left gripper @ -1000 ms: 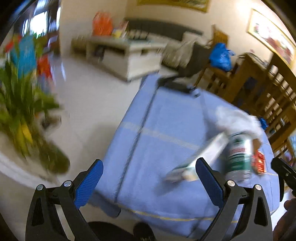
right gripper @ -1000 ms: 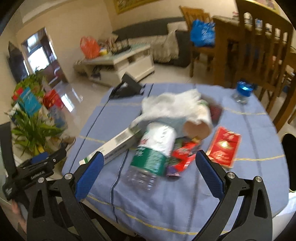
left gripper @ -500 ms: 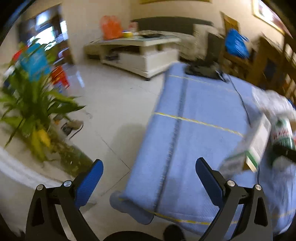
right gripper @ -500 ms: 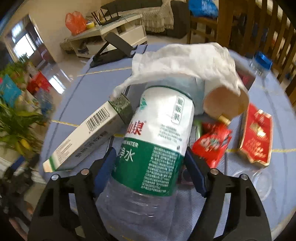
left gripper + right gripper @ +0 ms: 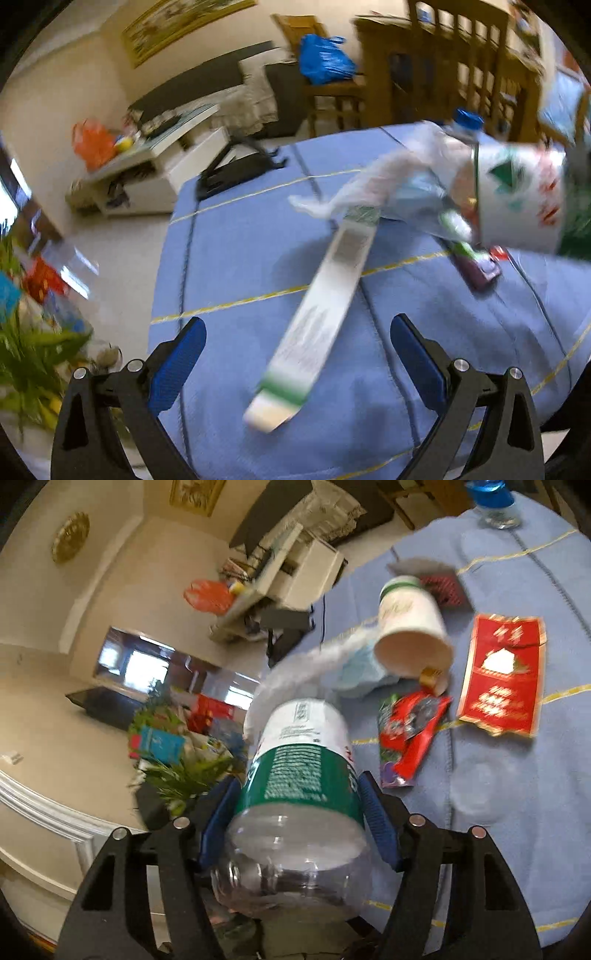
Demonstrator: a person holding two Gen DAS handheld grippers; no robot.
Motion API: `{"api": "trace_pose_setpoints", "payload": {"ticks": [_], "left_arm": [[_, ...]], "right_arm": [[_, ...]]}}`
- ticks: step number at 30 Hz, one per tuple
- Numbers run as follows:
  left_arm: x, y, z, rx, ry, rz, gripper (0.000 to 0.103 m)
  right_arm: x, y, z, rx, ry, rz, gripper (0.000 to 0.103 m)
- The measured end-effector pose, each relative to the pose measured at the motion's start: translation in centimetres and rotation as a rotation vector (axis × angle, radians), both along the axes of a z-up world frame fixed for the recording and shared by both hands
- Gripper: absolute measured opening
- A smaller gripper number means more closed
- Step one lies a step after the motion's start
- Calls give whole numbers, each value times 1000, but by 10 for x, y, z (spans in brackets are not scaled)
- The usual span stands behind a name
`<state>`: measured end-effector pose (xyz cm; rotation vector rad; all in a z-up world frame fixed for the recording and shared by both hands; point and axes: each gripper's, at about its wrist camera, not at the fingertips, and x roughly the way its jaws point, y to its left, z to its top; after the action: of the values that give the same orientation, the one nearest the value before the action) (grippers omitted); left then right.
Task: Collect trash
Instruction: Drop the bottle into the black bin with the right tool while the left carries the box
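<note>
My right gripper [image 5: 299, 823] is clamped on the bottle [image 5: 299, 771]: both blue pads press the green band of its label, its clear base toward the camera. My jaws have just been closing, with the bottle between them. In the left view the bottle [image 5: 524, 195] hangs above the table's right side.

My left gripper [image 5: 297, 354] has its fingers [image 5: 177, 360] wide apart and grips nothing. The carton [image 5: 321, 314] lies on the blue cloth [image 5: 229, 258] between them in that view; whether a pad touches it cannot be told. Its green-striped end points toward the near edge of the table, its far end reaches under the pile.

The pile sits mid-table. A white bag [image 5: 373, 184] drapes over a pale blue mask [image 5: 356, 672]. The paper cup [image 5: 410, 631] lies tilted on its side, its mouth toward the near edge. Just beside it lie a red wrapper [image 5: 410, 727] with a purple one [image 5: 391, 775] under it, and a small gold cap [image 5: 430, 674] at the cup's rim. The red packet [image 5: 502, 675] lies flat, apart, toward the right edge. A clear bottle with a blue cap [image 5: 493, 496] stands at the far right corner. A black stand [image 5: 236, 171] rests at the far left corner.
</note>
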<state>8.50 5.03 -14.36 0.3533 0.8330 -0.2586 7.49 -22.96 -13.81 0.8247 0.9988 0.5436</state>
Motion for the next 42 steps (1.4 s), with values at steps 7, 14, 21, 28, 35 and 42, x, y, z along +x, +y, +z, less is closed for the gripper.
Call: {"api": "trace_pose_setpoints", "payload": {"ticks": [7, 14, 21, 28, 35, 42], "left_arm": [[25, -15, -28, -17, 167, -32, 55], [30, 15, -4, -131, 227, 0, 22], [1, 17, 34, -305, 252, -125, 22], [-35, -24, 58, -348, 195, -303, 23], [-37, -100, 58, -305, 193, -398, 23], [-38, -198, 64, -284, 193, -529, 23]], "right_arm": [[-26, -42, -4, 6, -6, 11, 64], [-30, -90, -3, 102, -36, -59, 63], [-24, -130, -4, 181, -36, -112, 63], [-54, -192, 4, 296, -80, -210, 63], [-120, -310, 14, 97, -123, -597, 63], [-152, -384, -6, -217, -25, -915, 63]]}}
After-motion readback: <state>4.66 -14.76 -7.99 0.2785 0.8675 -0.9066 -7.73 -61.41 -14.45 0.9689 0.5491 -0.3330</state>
